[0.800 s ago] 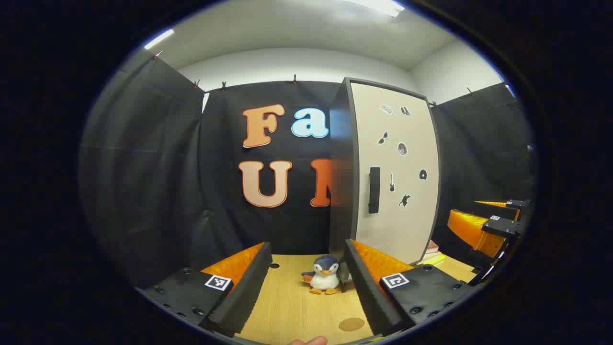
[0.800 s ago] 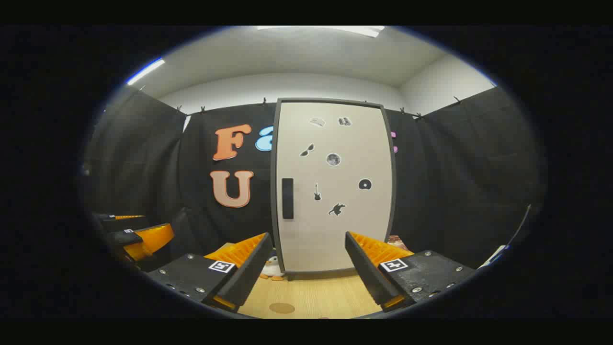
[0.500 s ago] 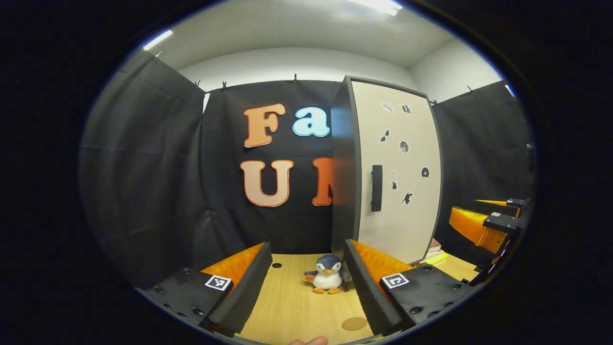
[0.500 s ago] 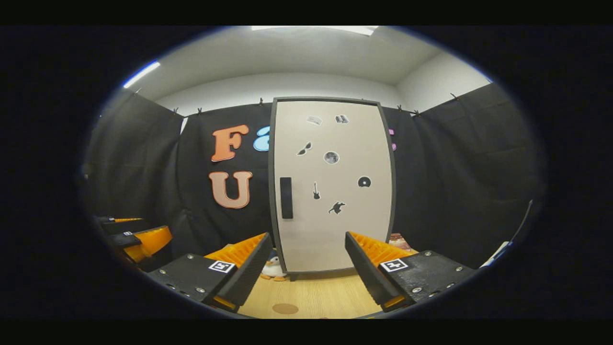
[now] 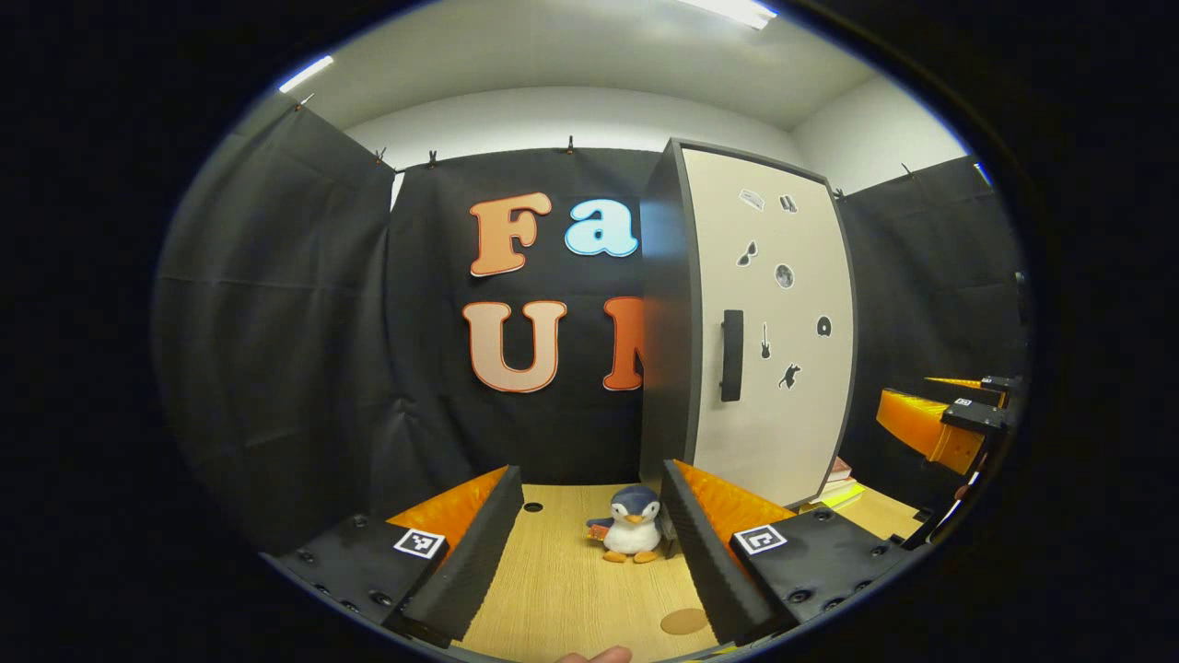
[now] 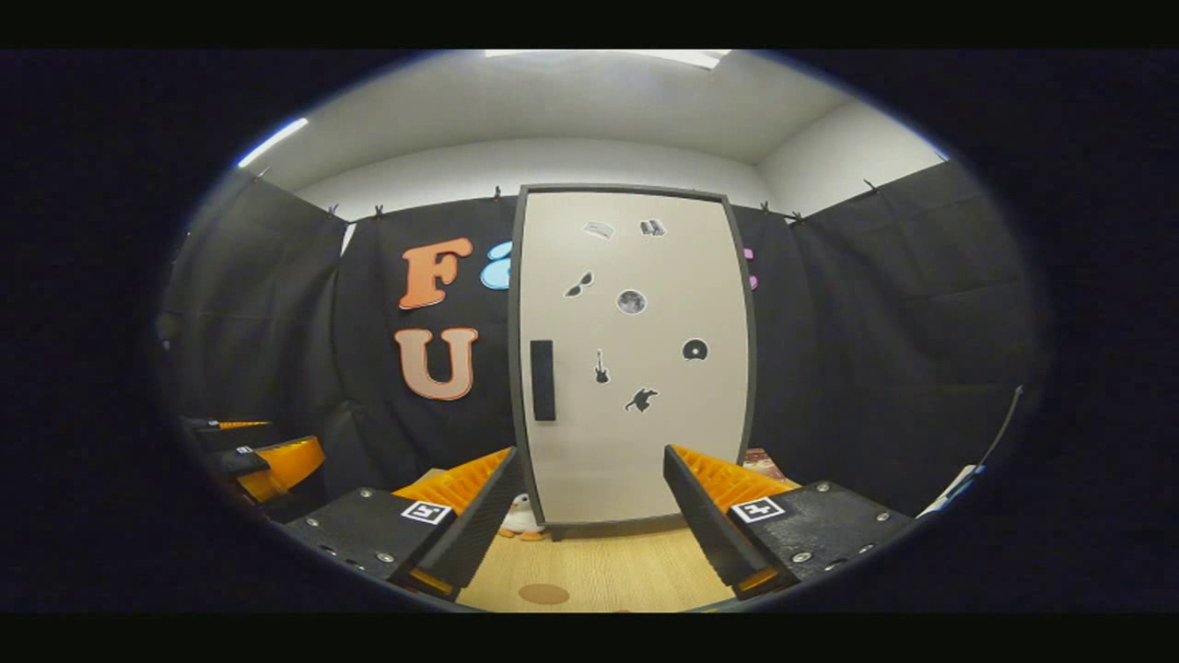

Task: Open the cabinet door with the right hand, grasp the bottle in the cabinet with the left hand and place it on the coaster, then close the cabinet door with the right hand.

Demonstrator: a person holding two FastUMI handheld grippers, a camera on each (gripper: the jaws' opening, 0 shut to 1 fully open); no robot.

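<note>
A tall cabinet with a pale door (image 6: 636, 368) and dark frame stands shut on the wooden table; its black handle (image 6: 542, 380) is on the door's left side. In the left gripper view the same cabinet door (image 5: 774, 341) and handle (image 5: 731, 355) stand to the right. A round brown coaster (image 5: 684, 621) lies on the table near me, and it shows as the coaster (image 6: 543, 594) in the right gripper view. My left gripper (image 5: 589, 543) is open and holds nothing. My right gripper (image 6: 589, 516) is open, facing the door from a distance. The bottle is hidden behind the door.
A small plush penguin (image 5: 632, 526) stands on the table (image 5: 553, 589) at the cabinet's left front corner. Books (image 5: 834, 488) lie right of the cabinet. The right gripper (image 5: 949, 419) shows at the far right of the left gripper view. Black cloth walls surround the table.
Both views have drifted slightly: the cabinet has shifted a little right and up in the left gripper view and a little left in the right one. Both grippers stay open.
</note>
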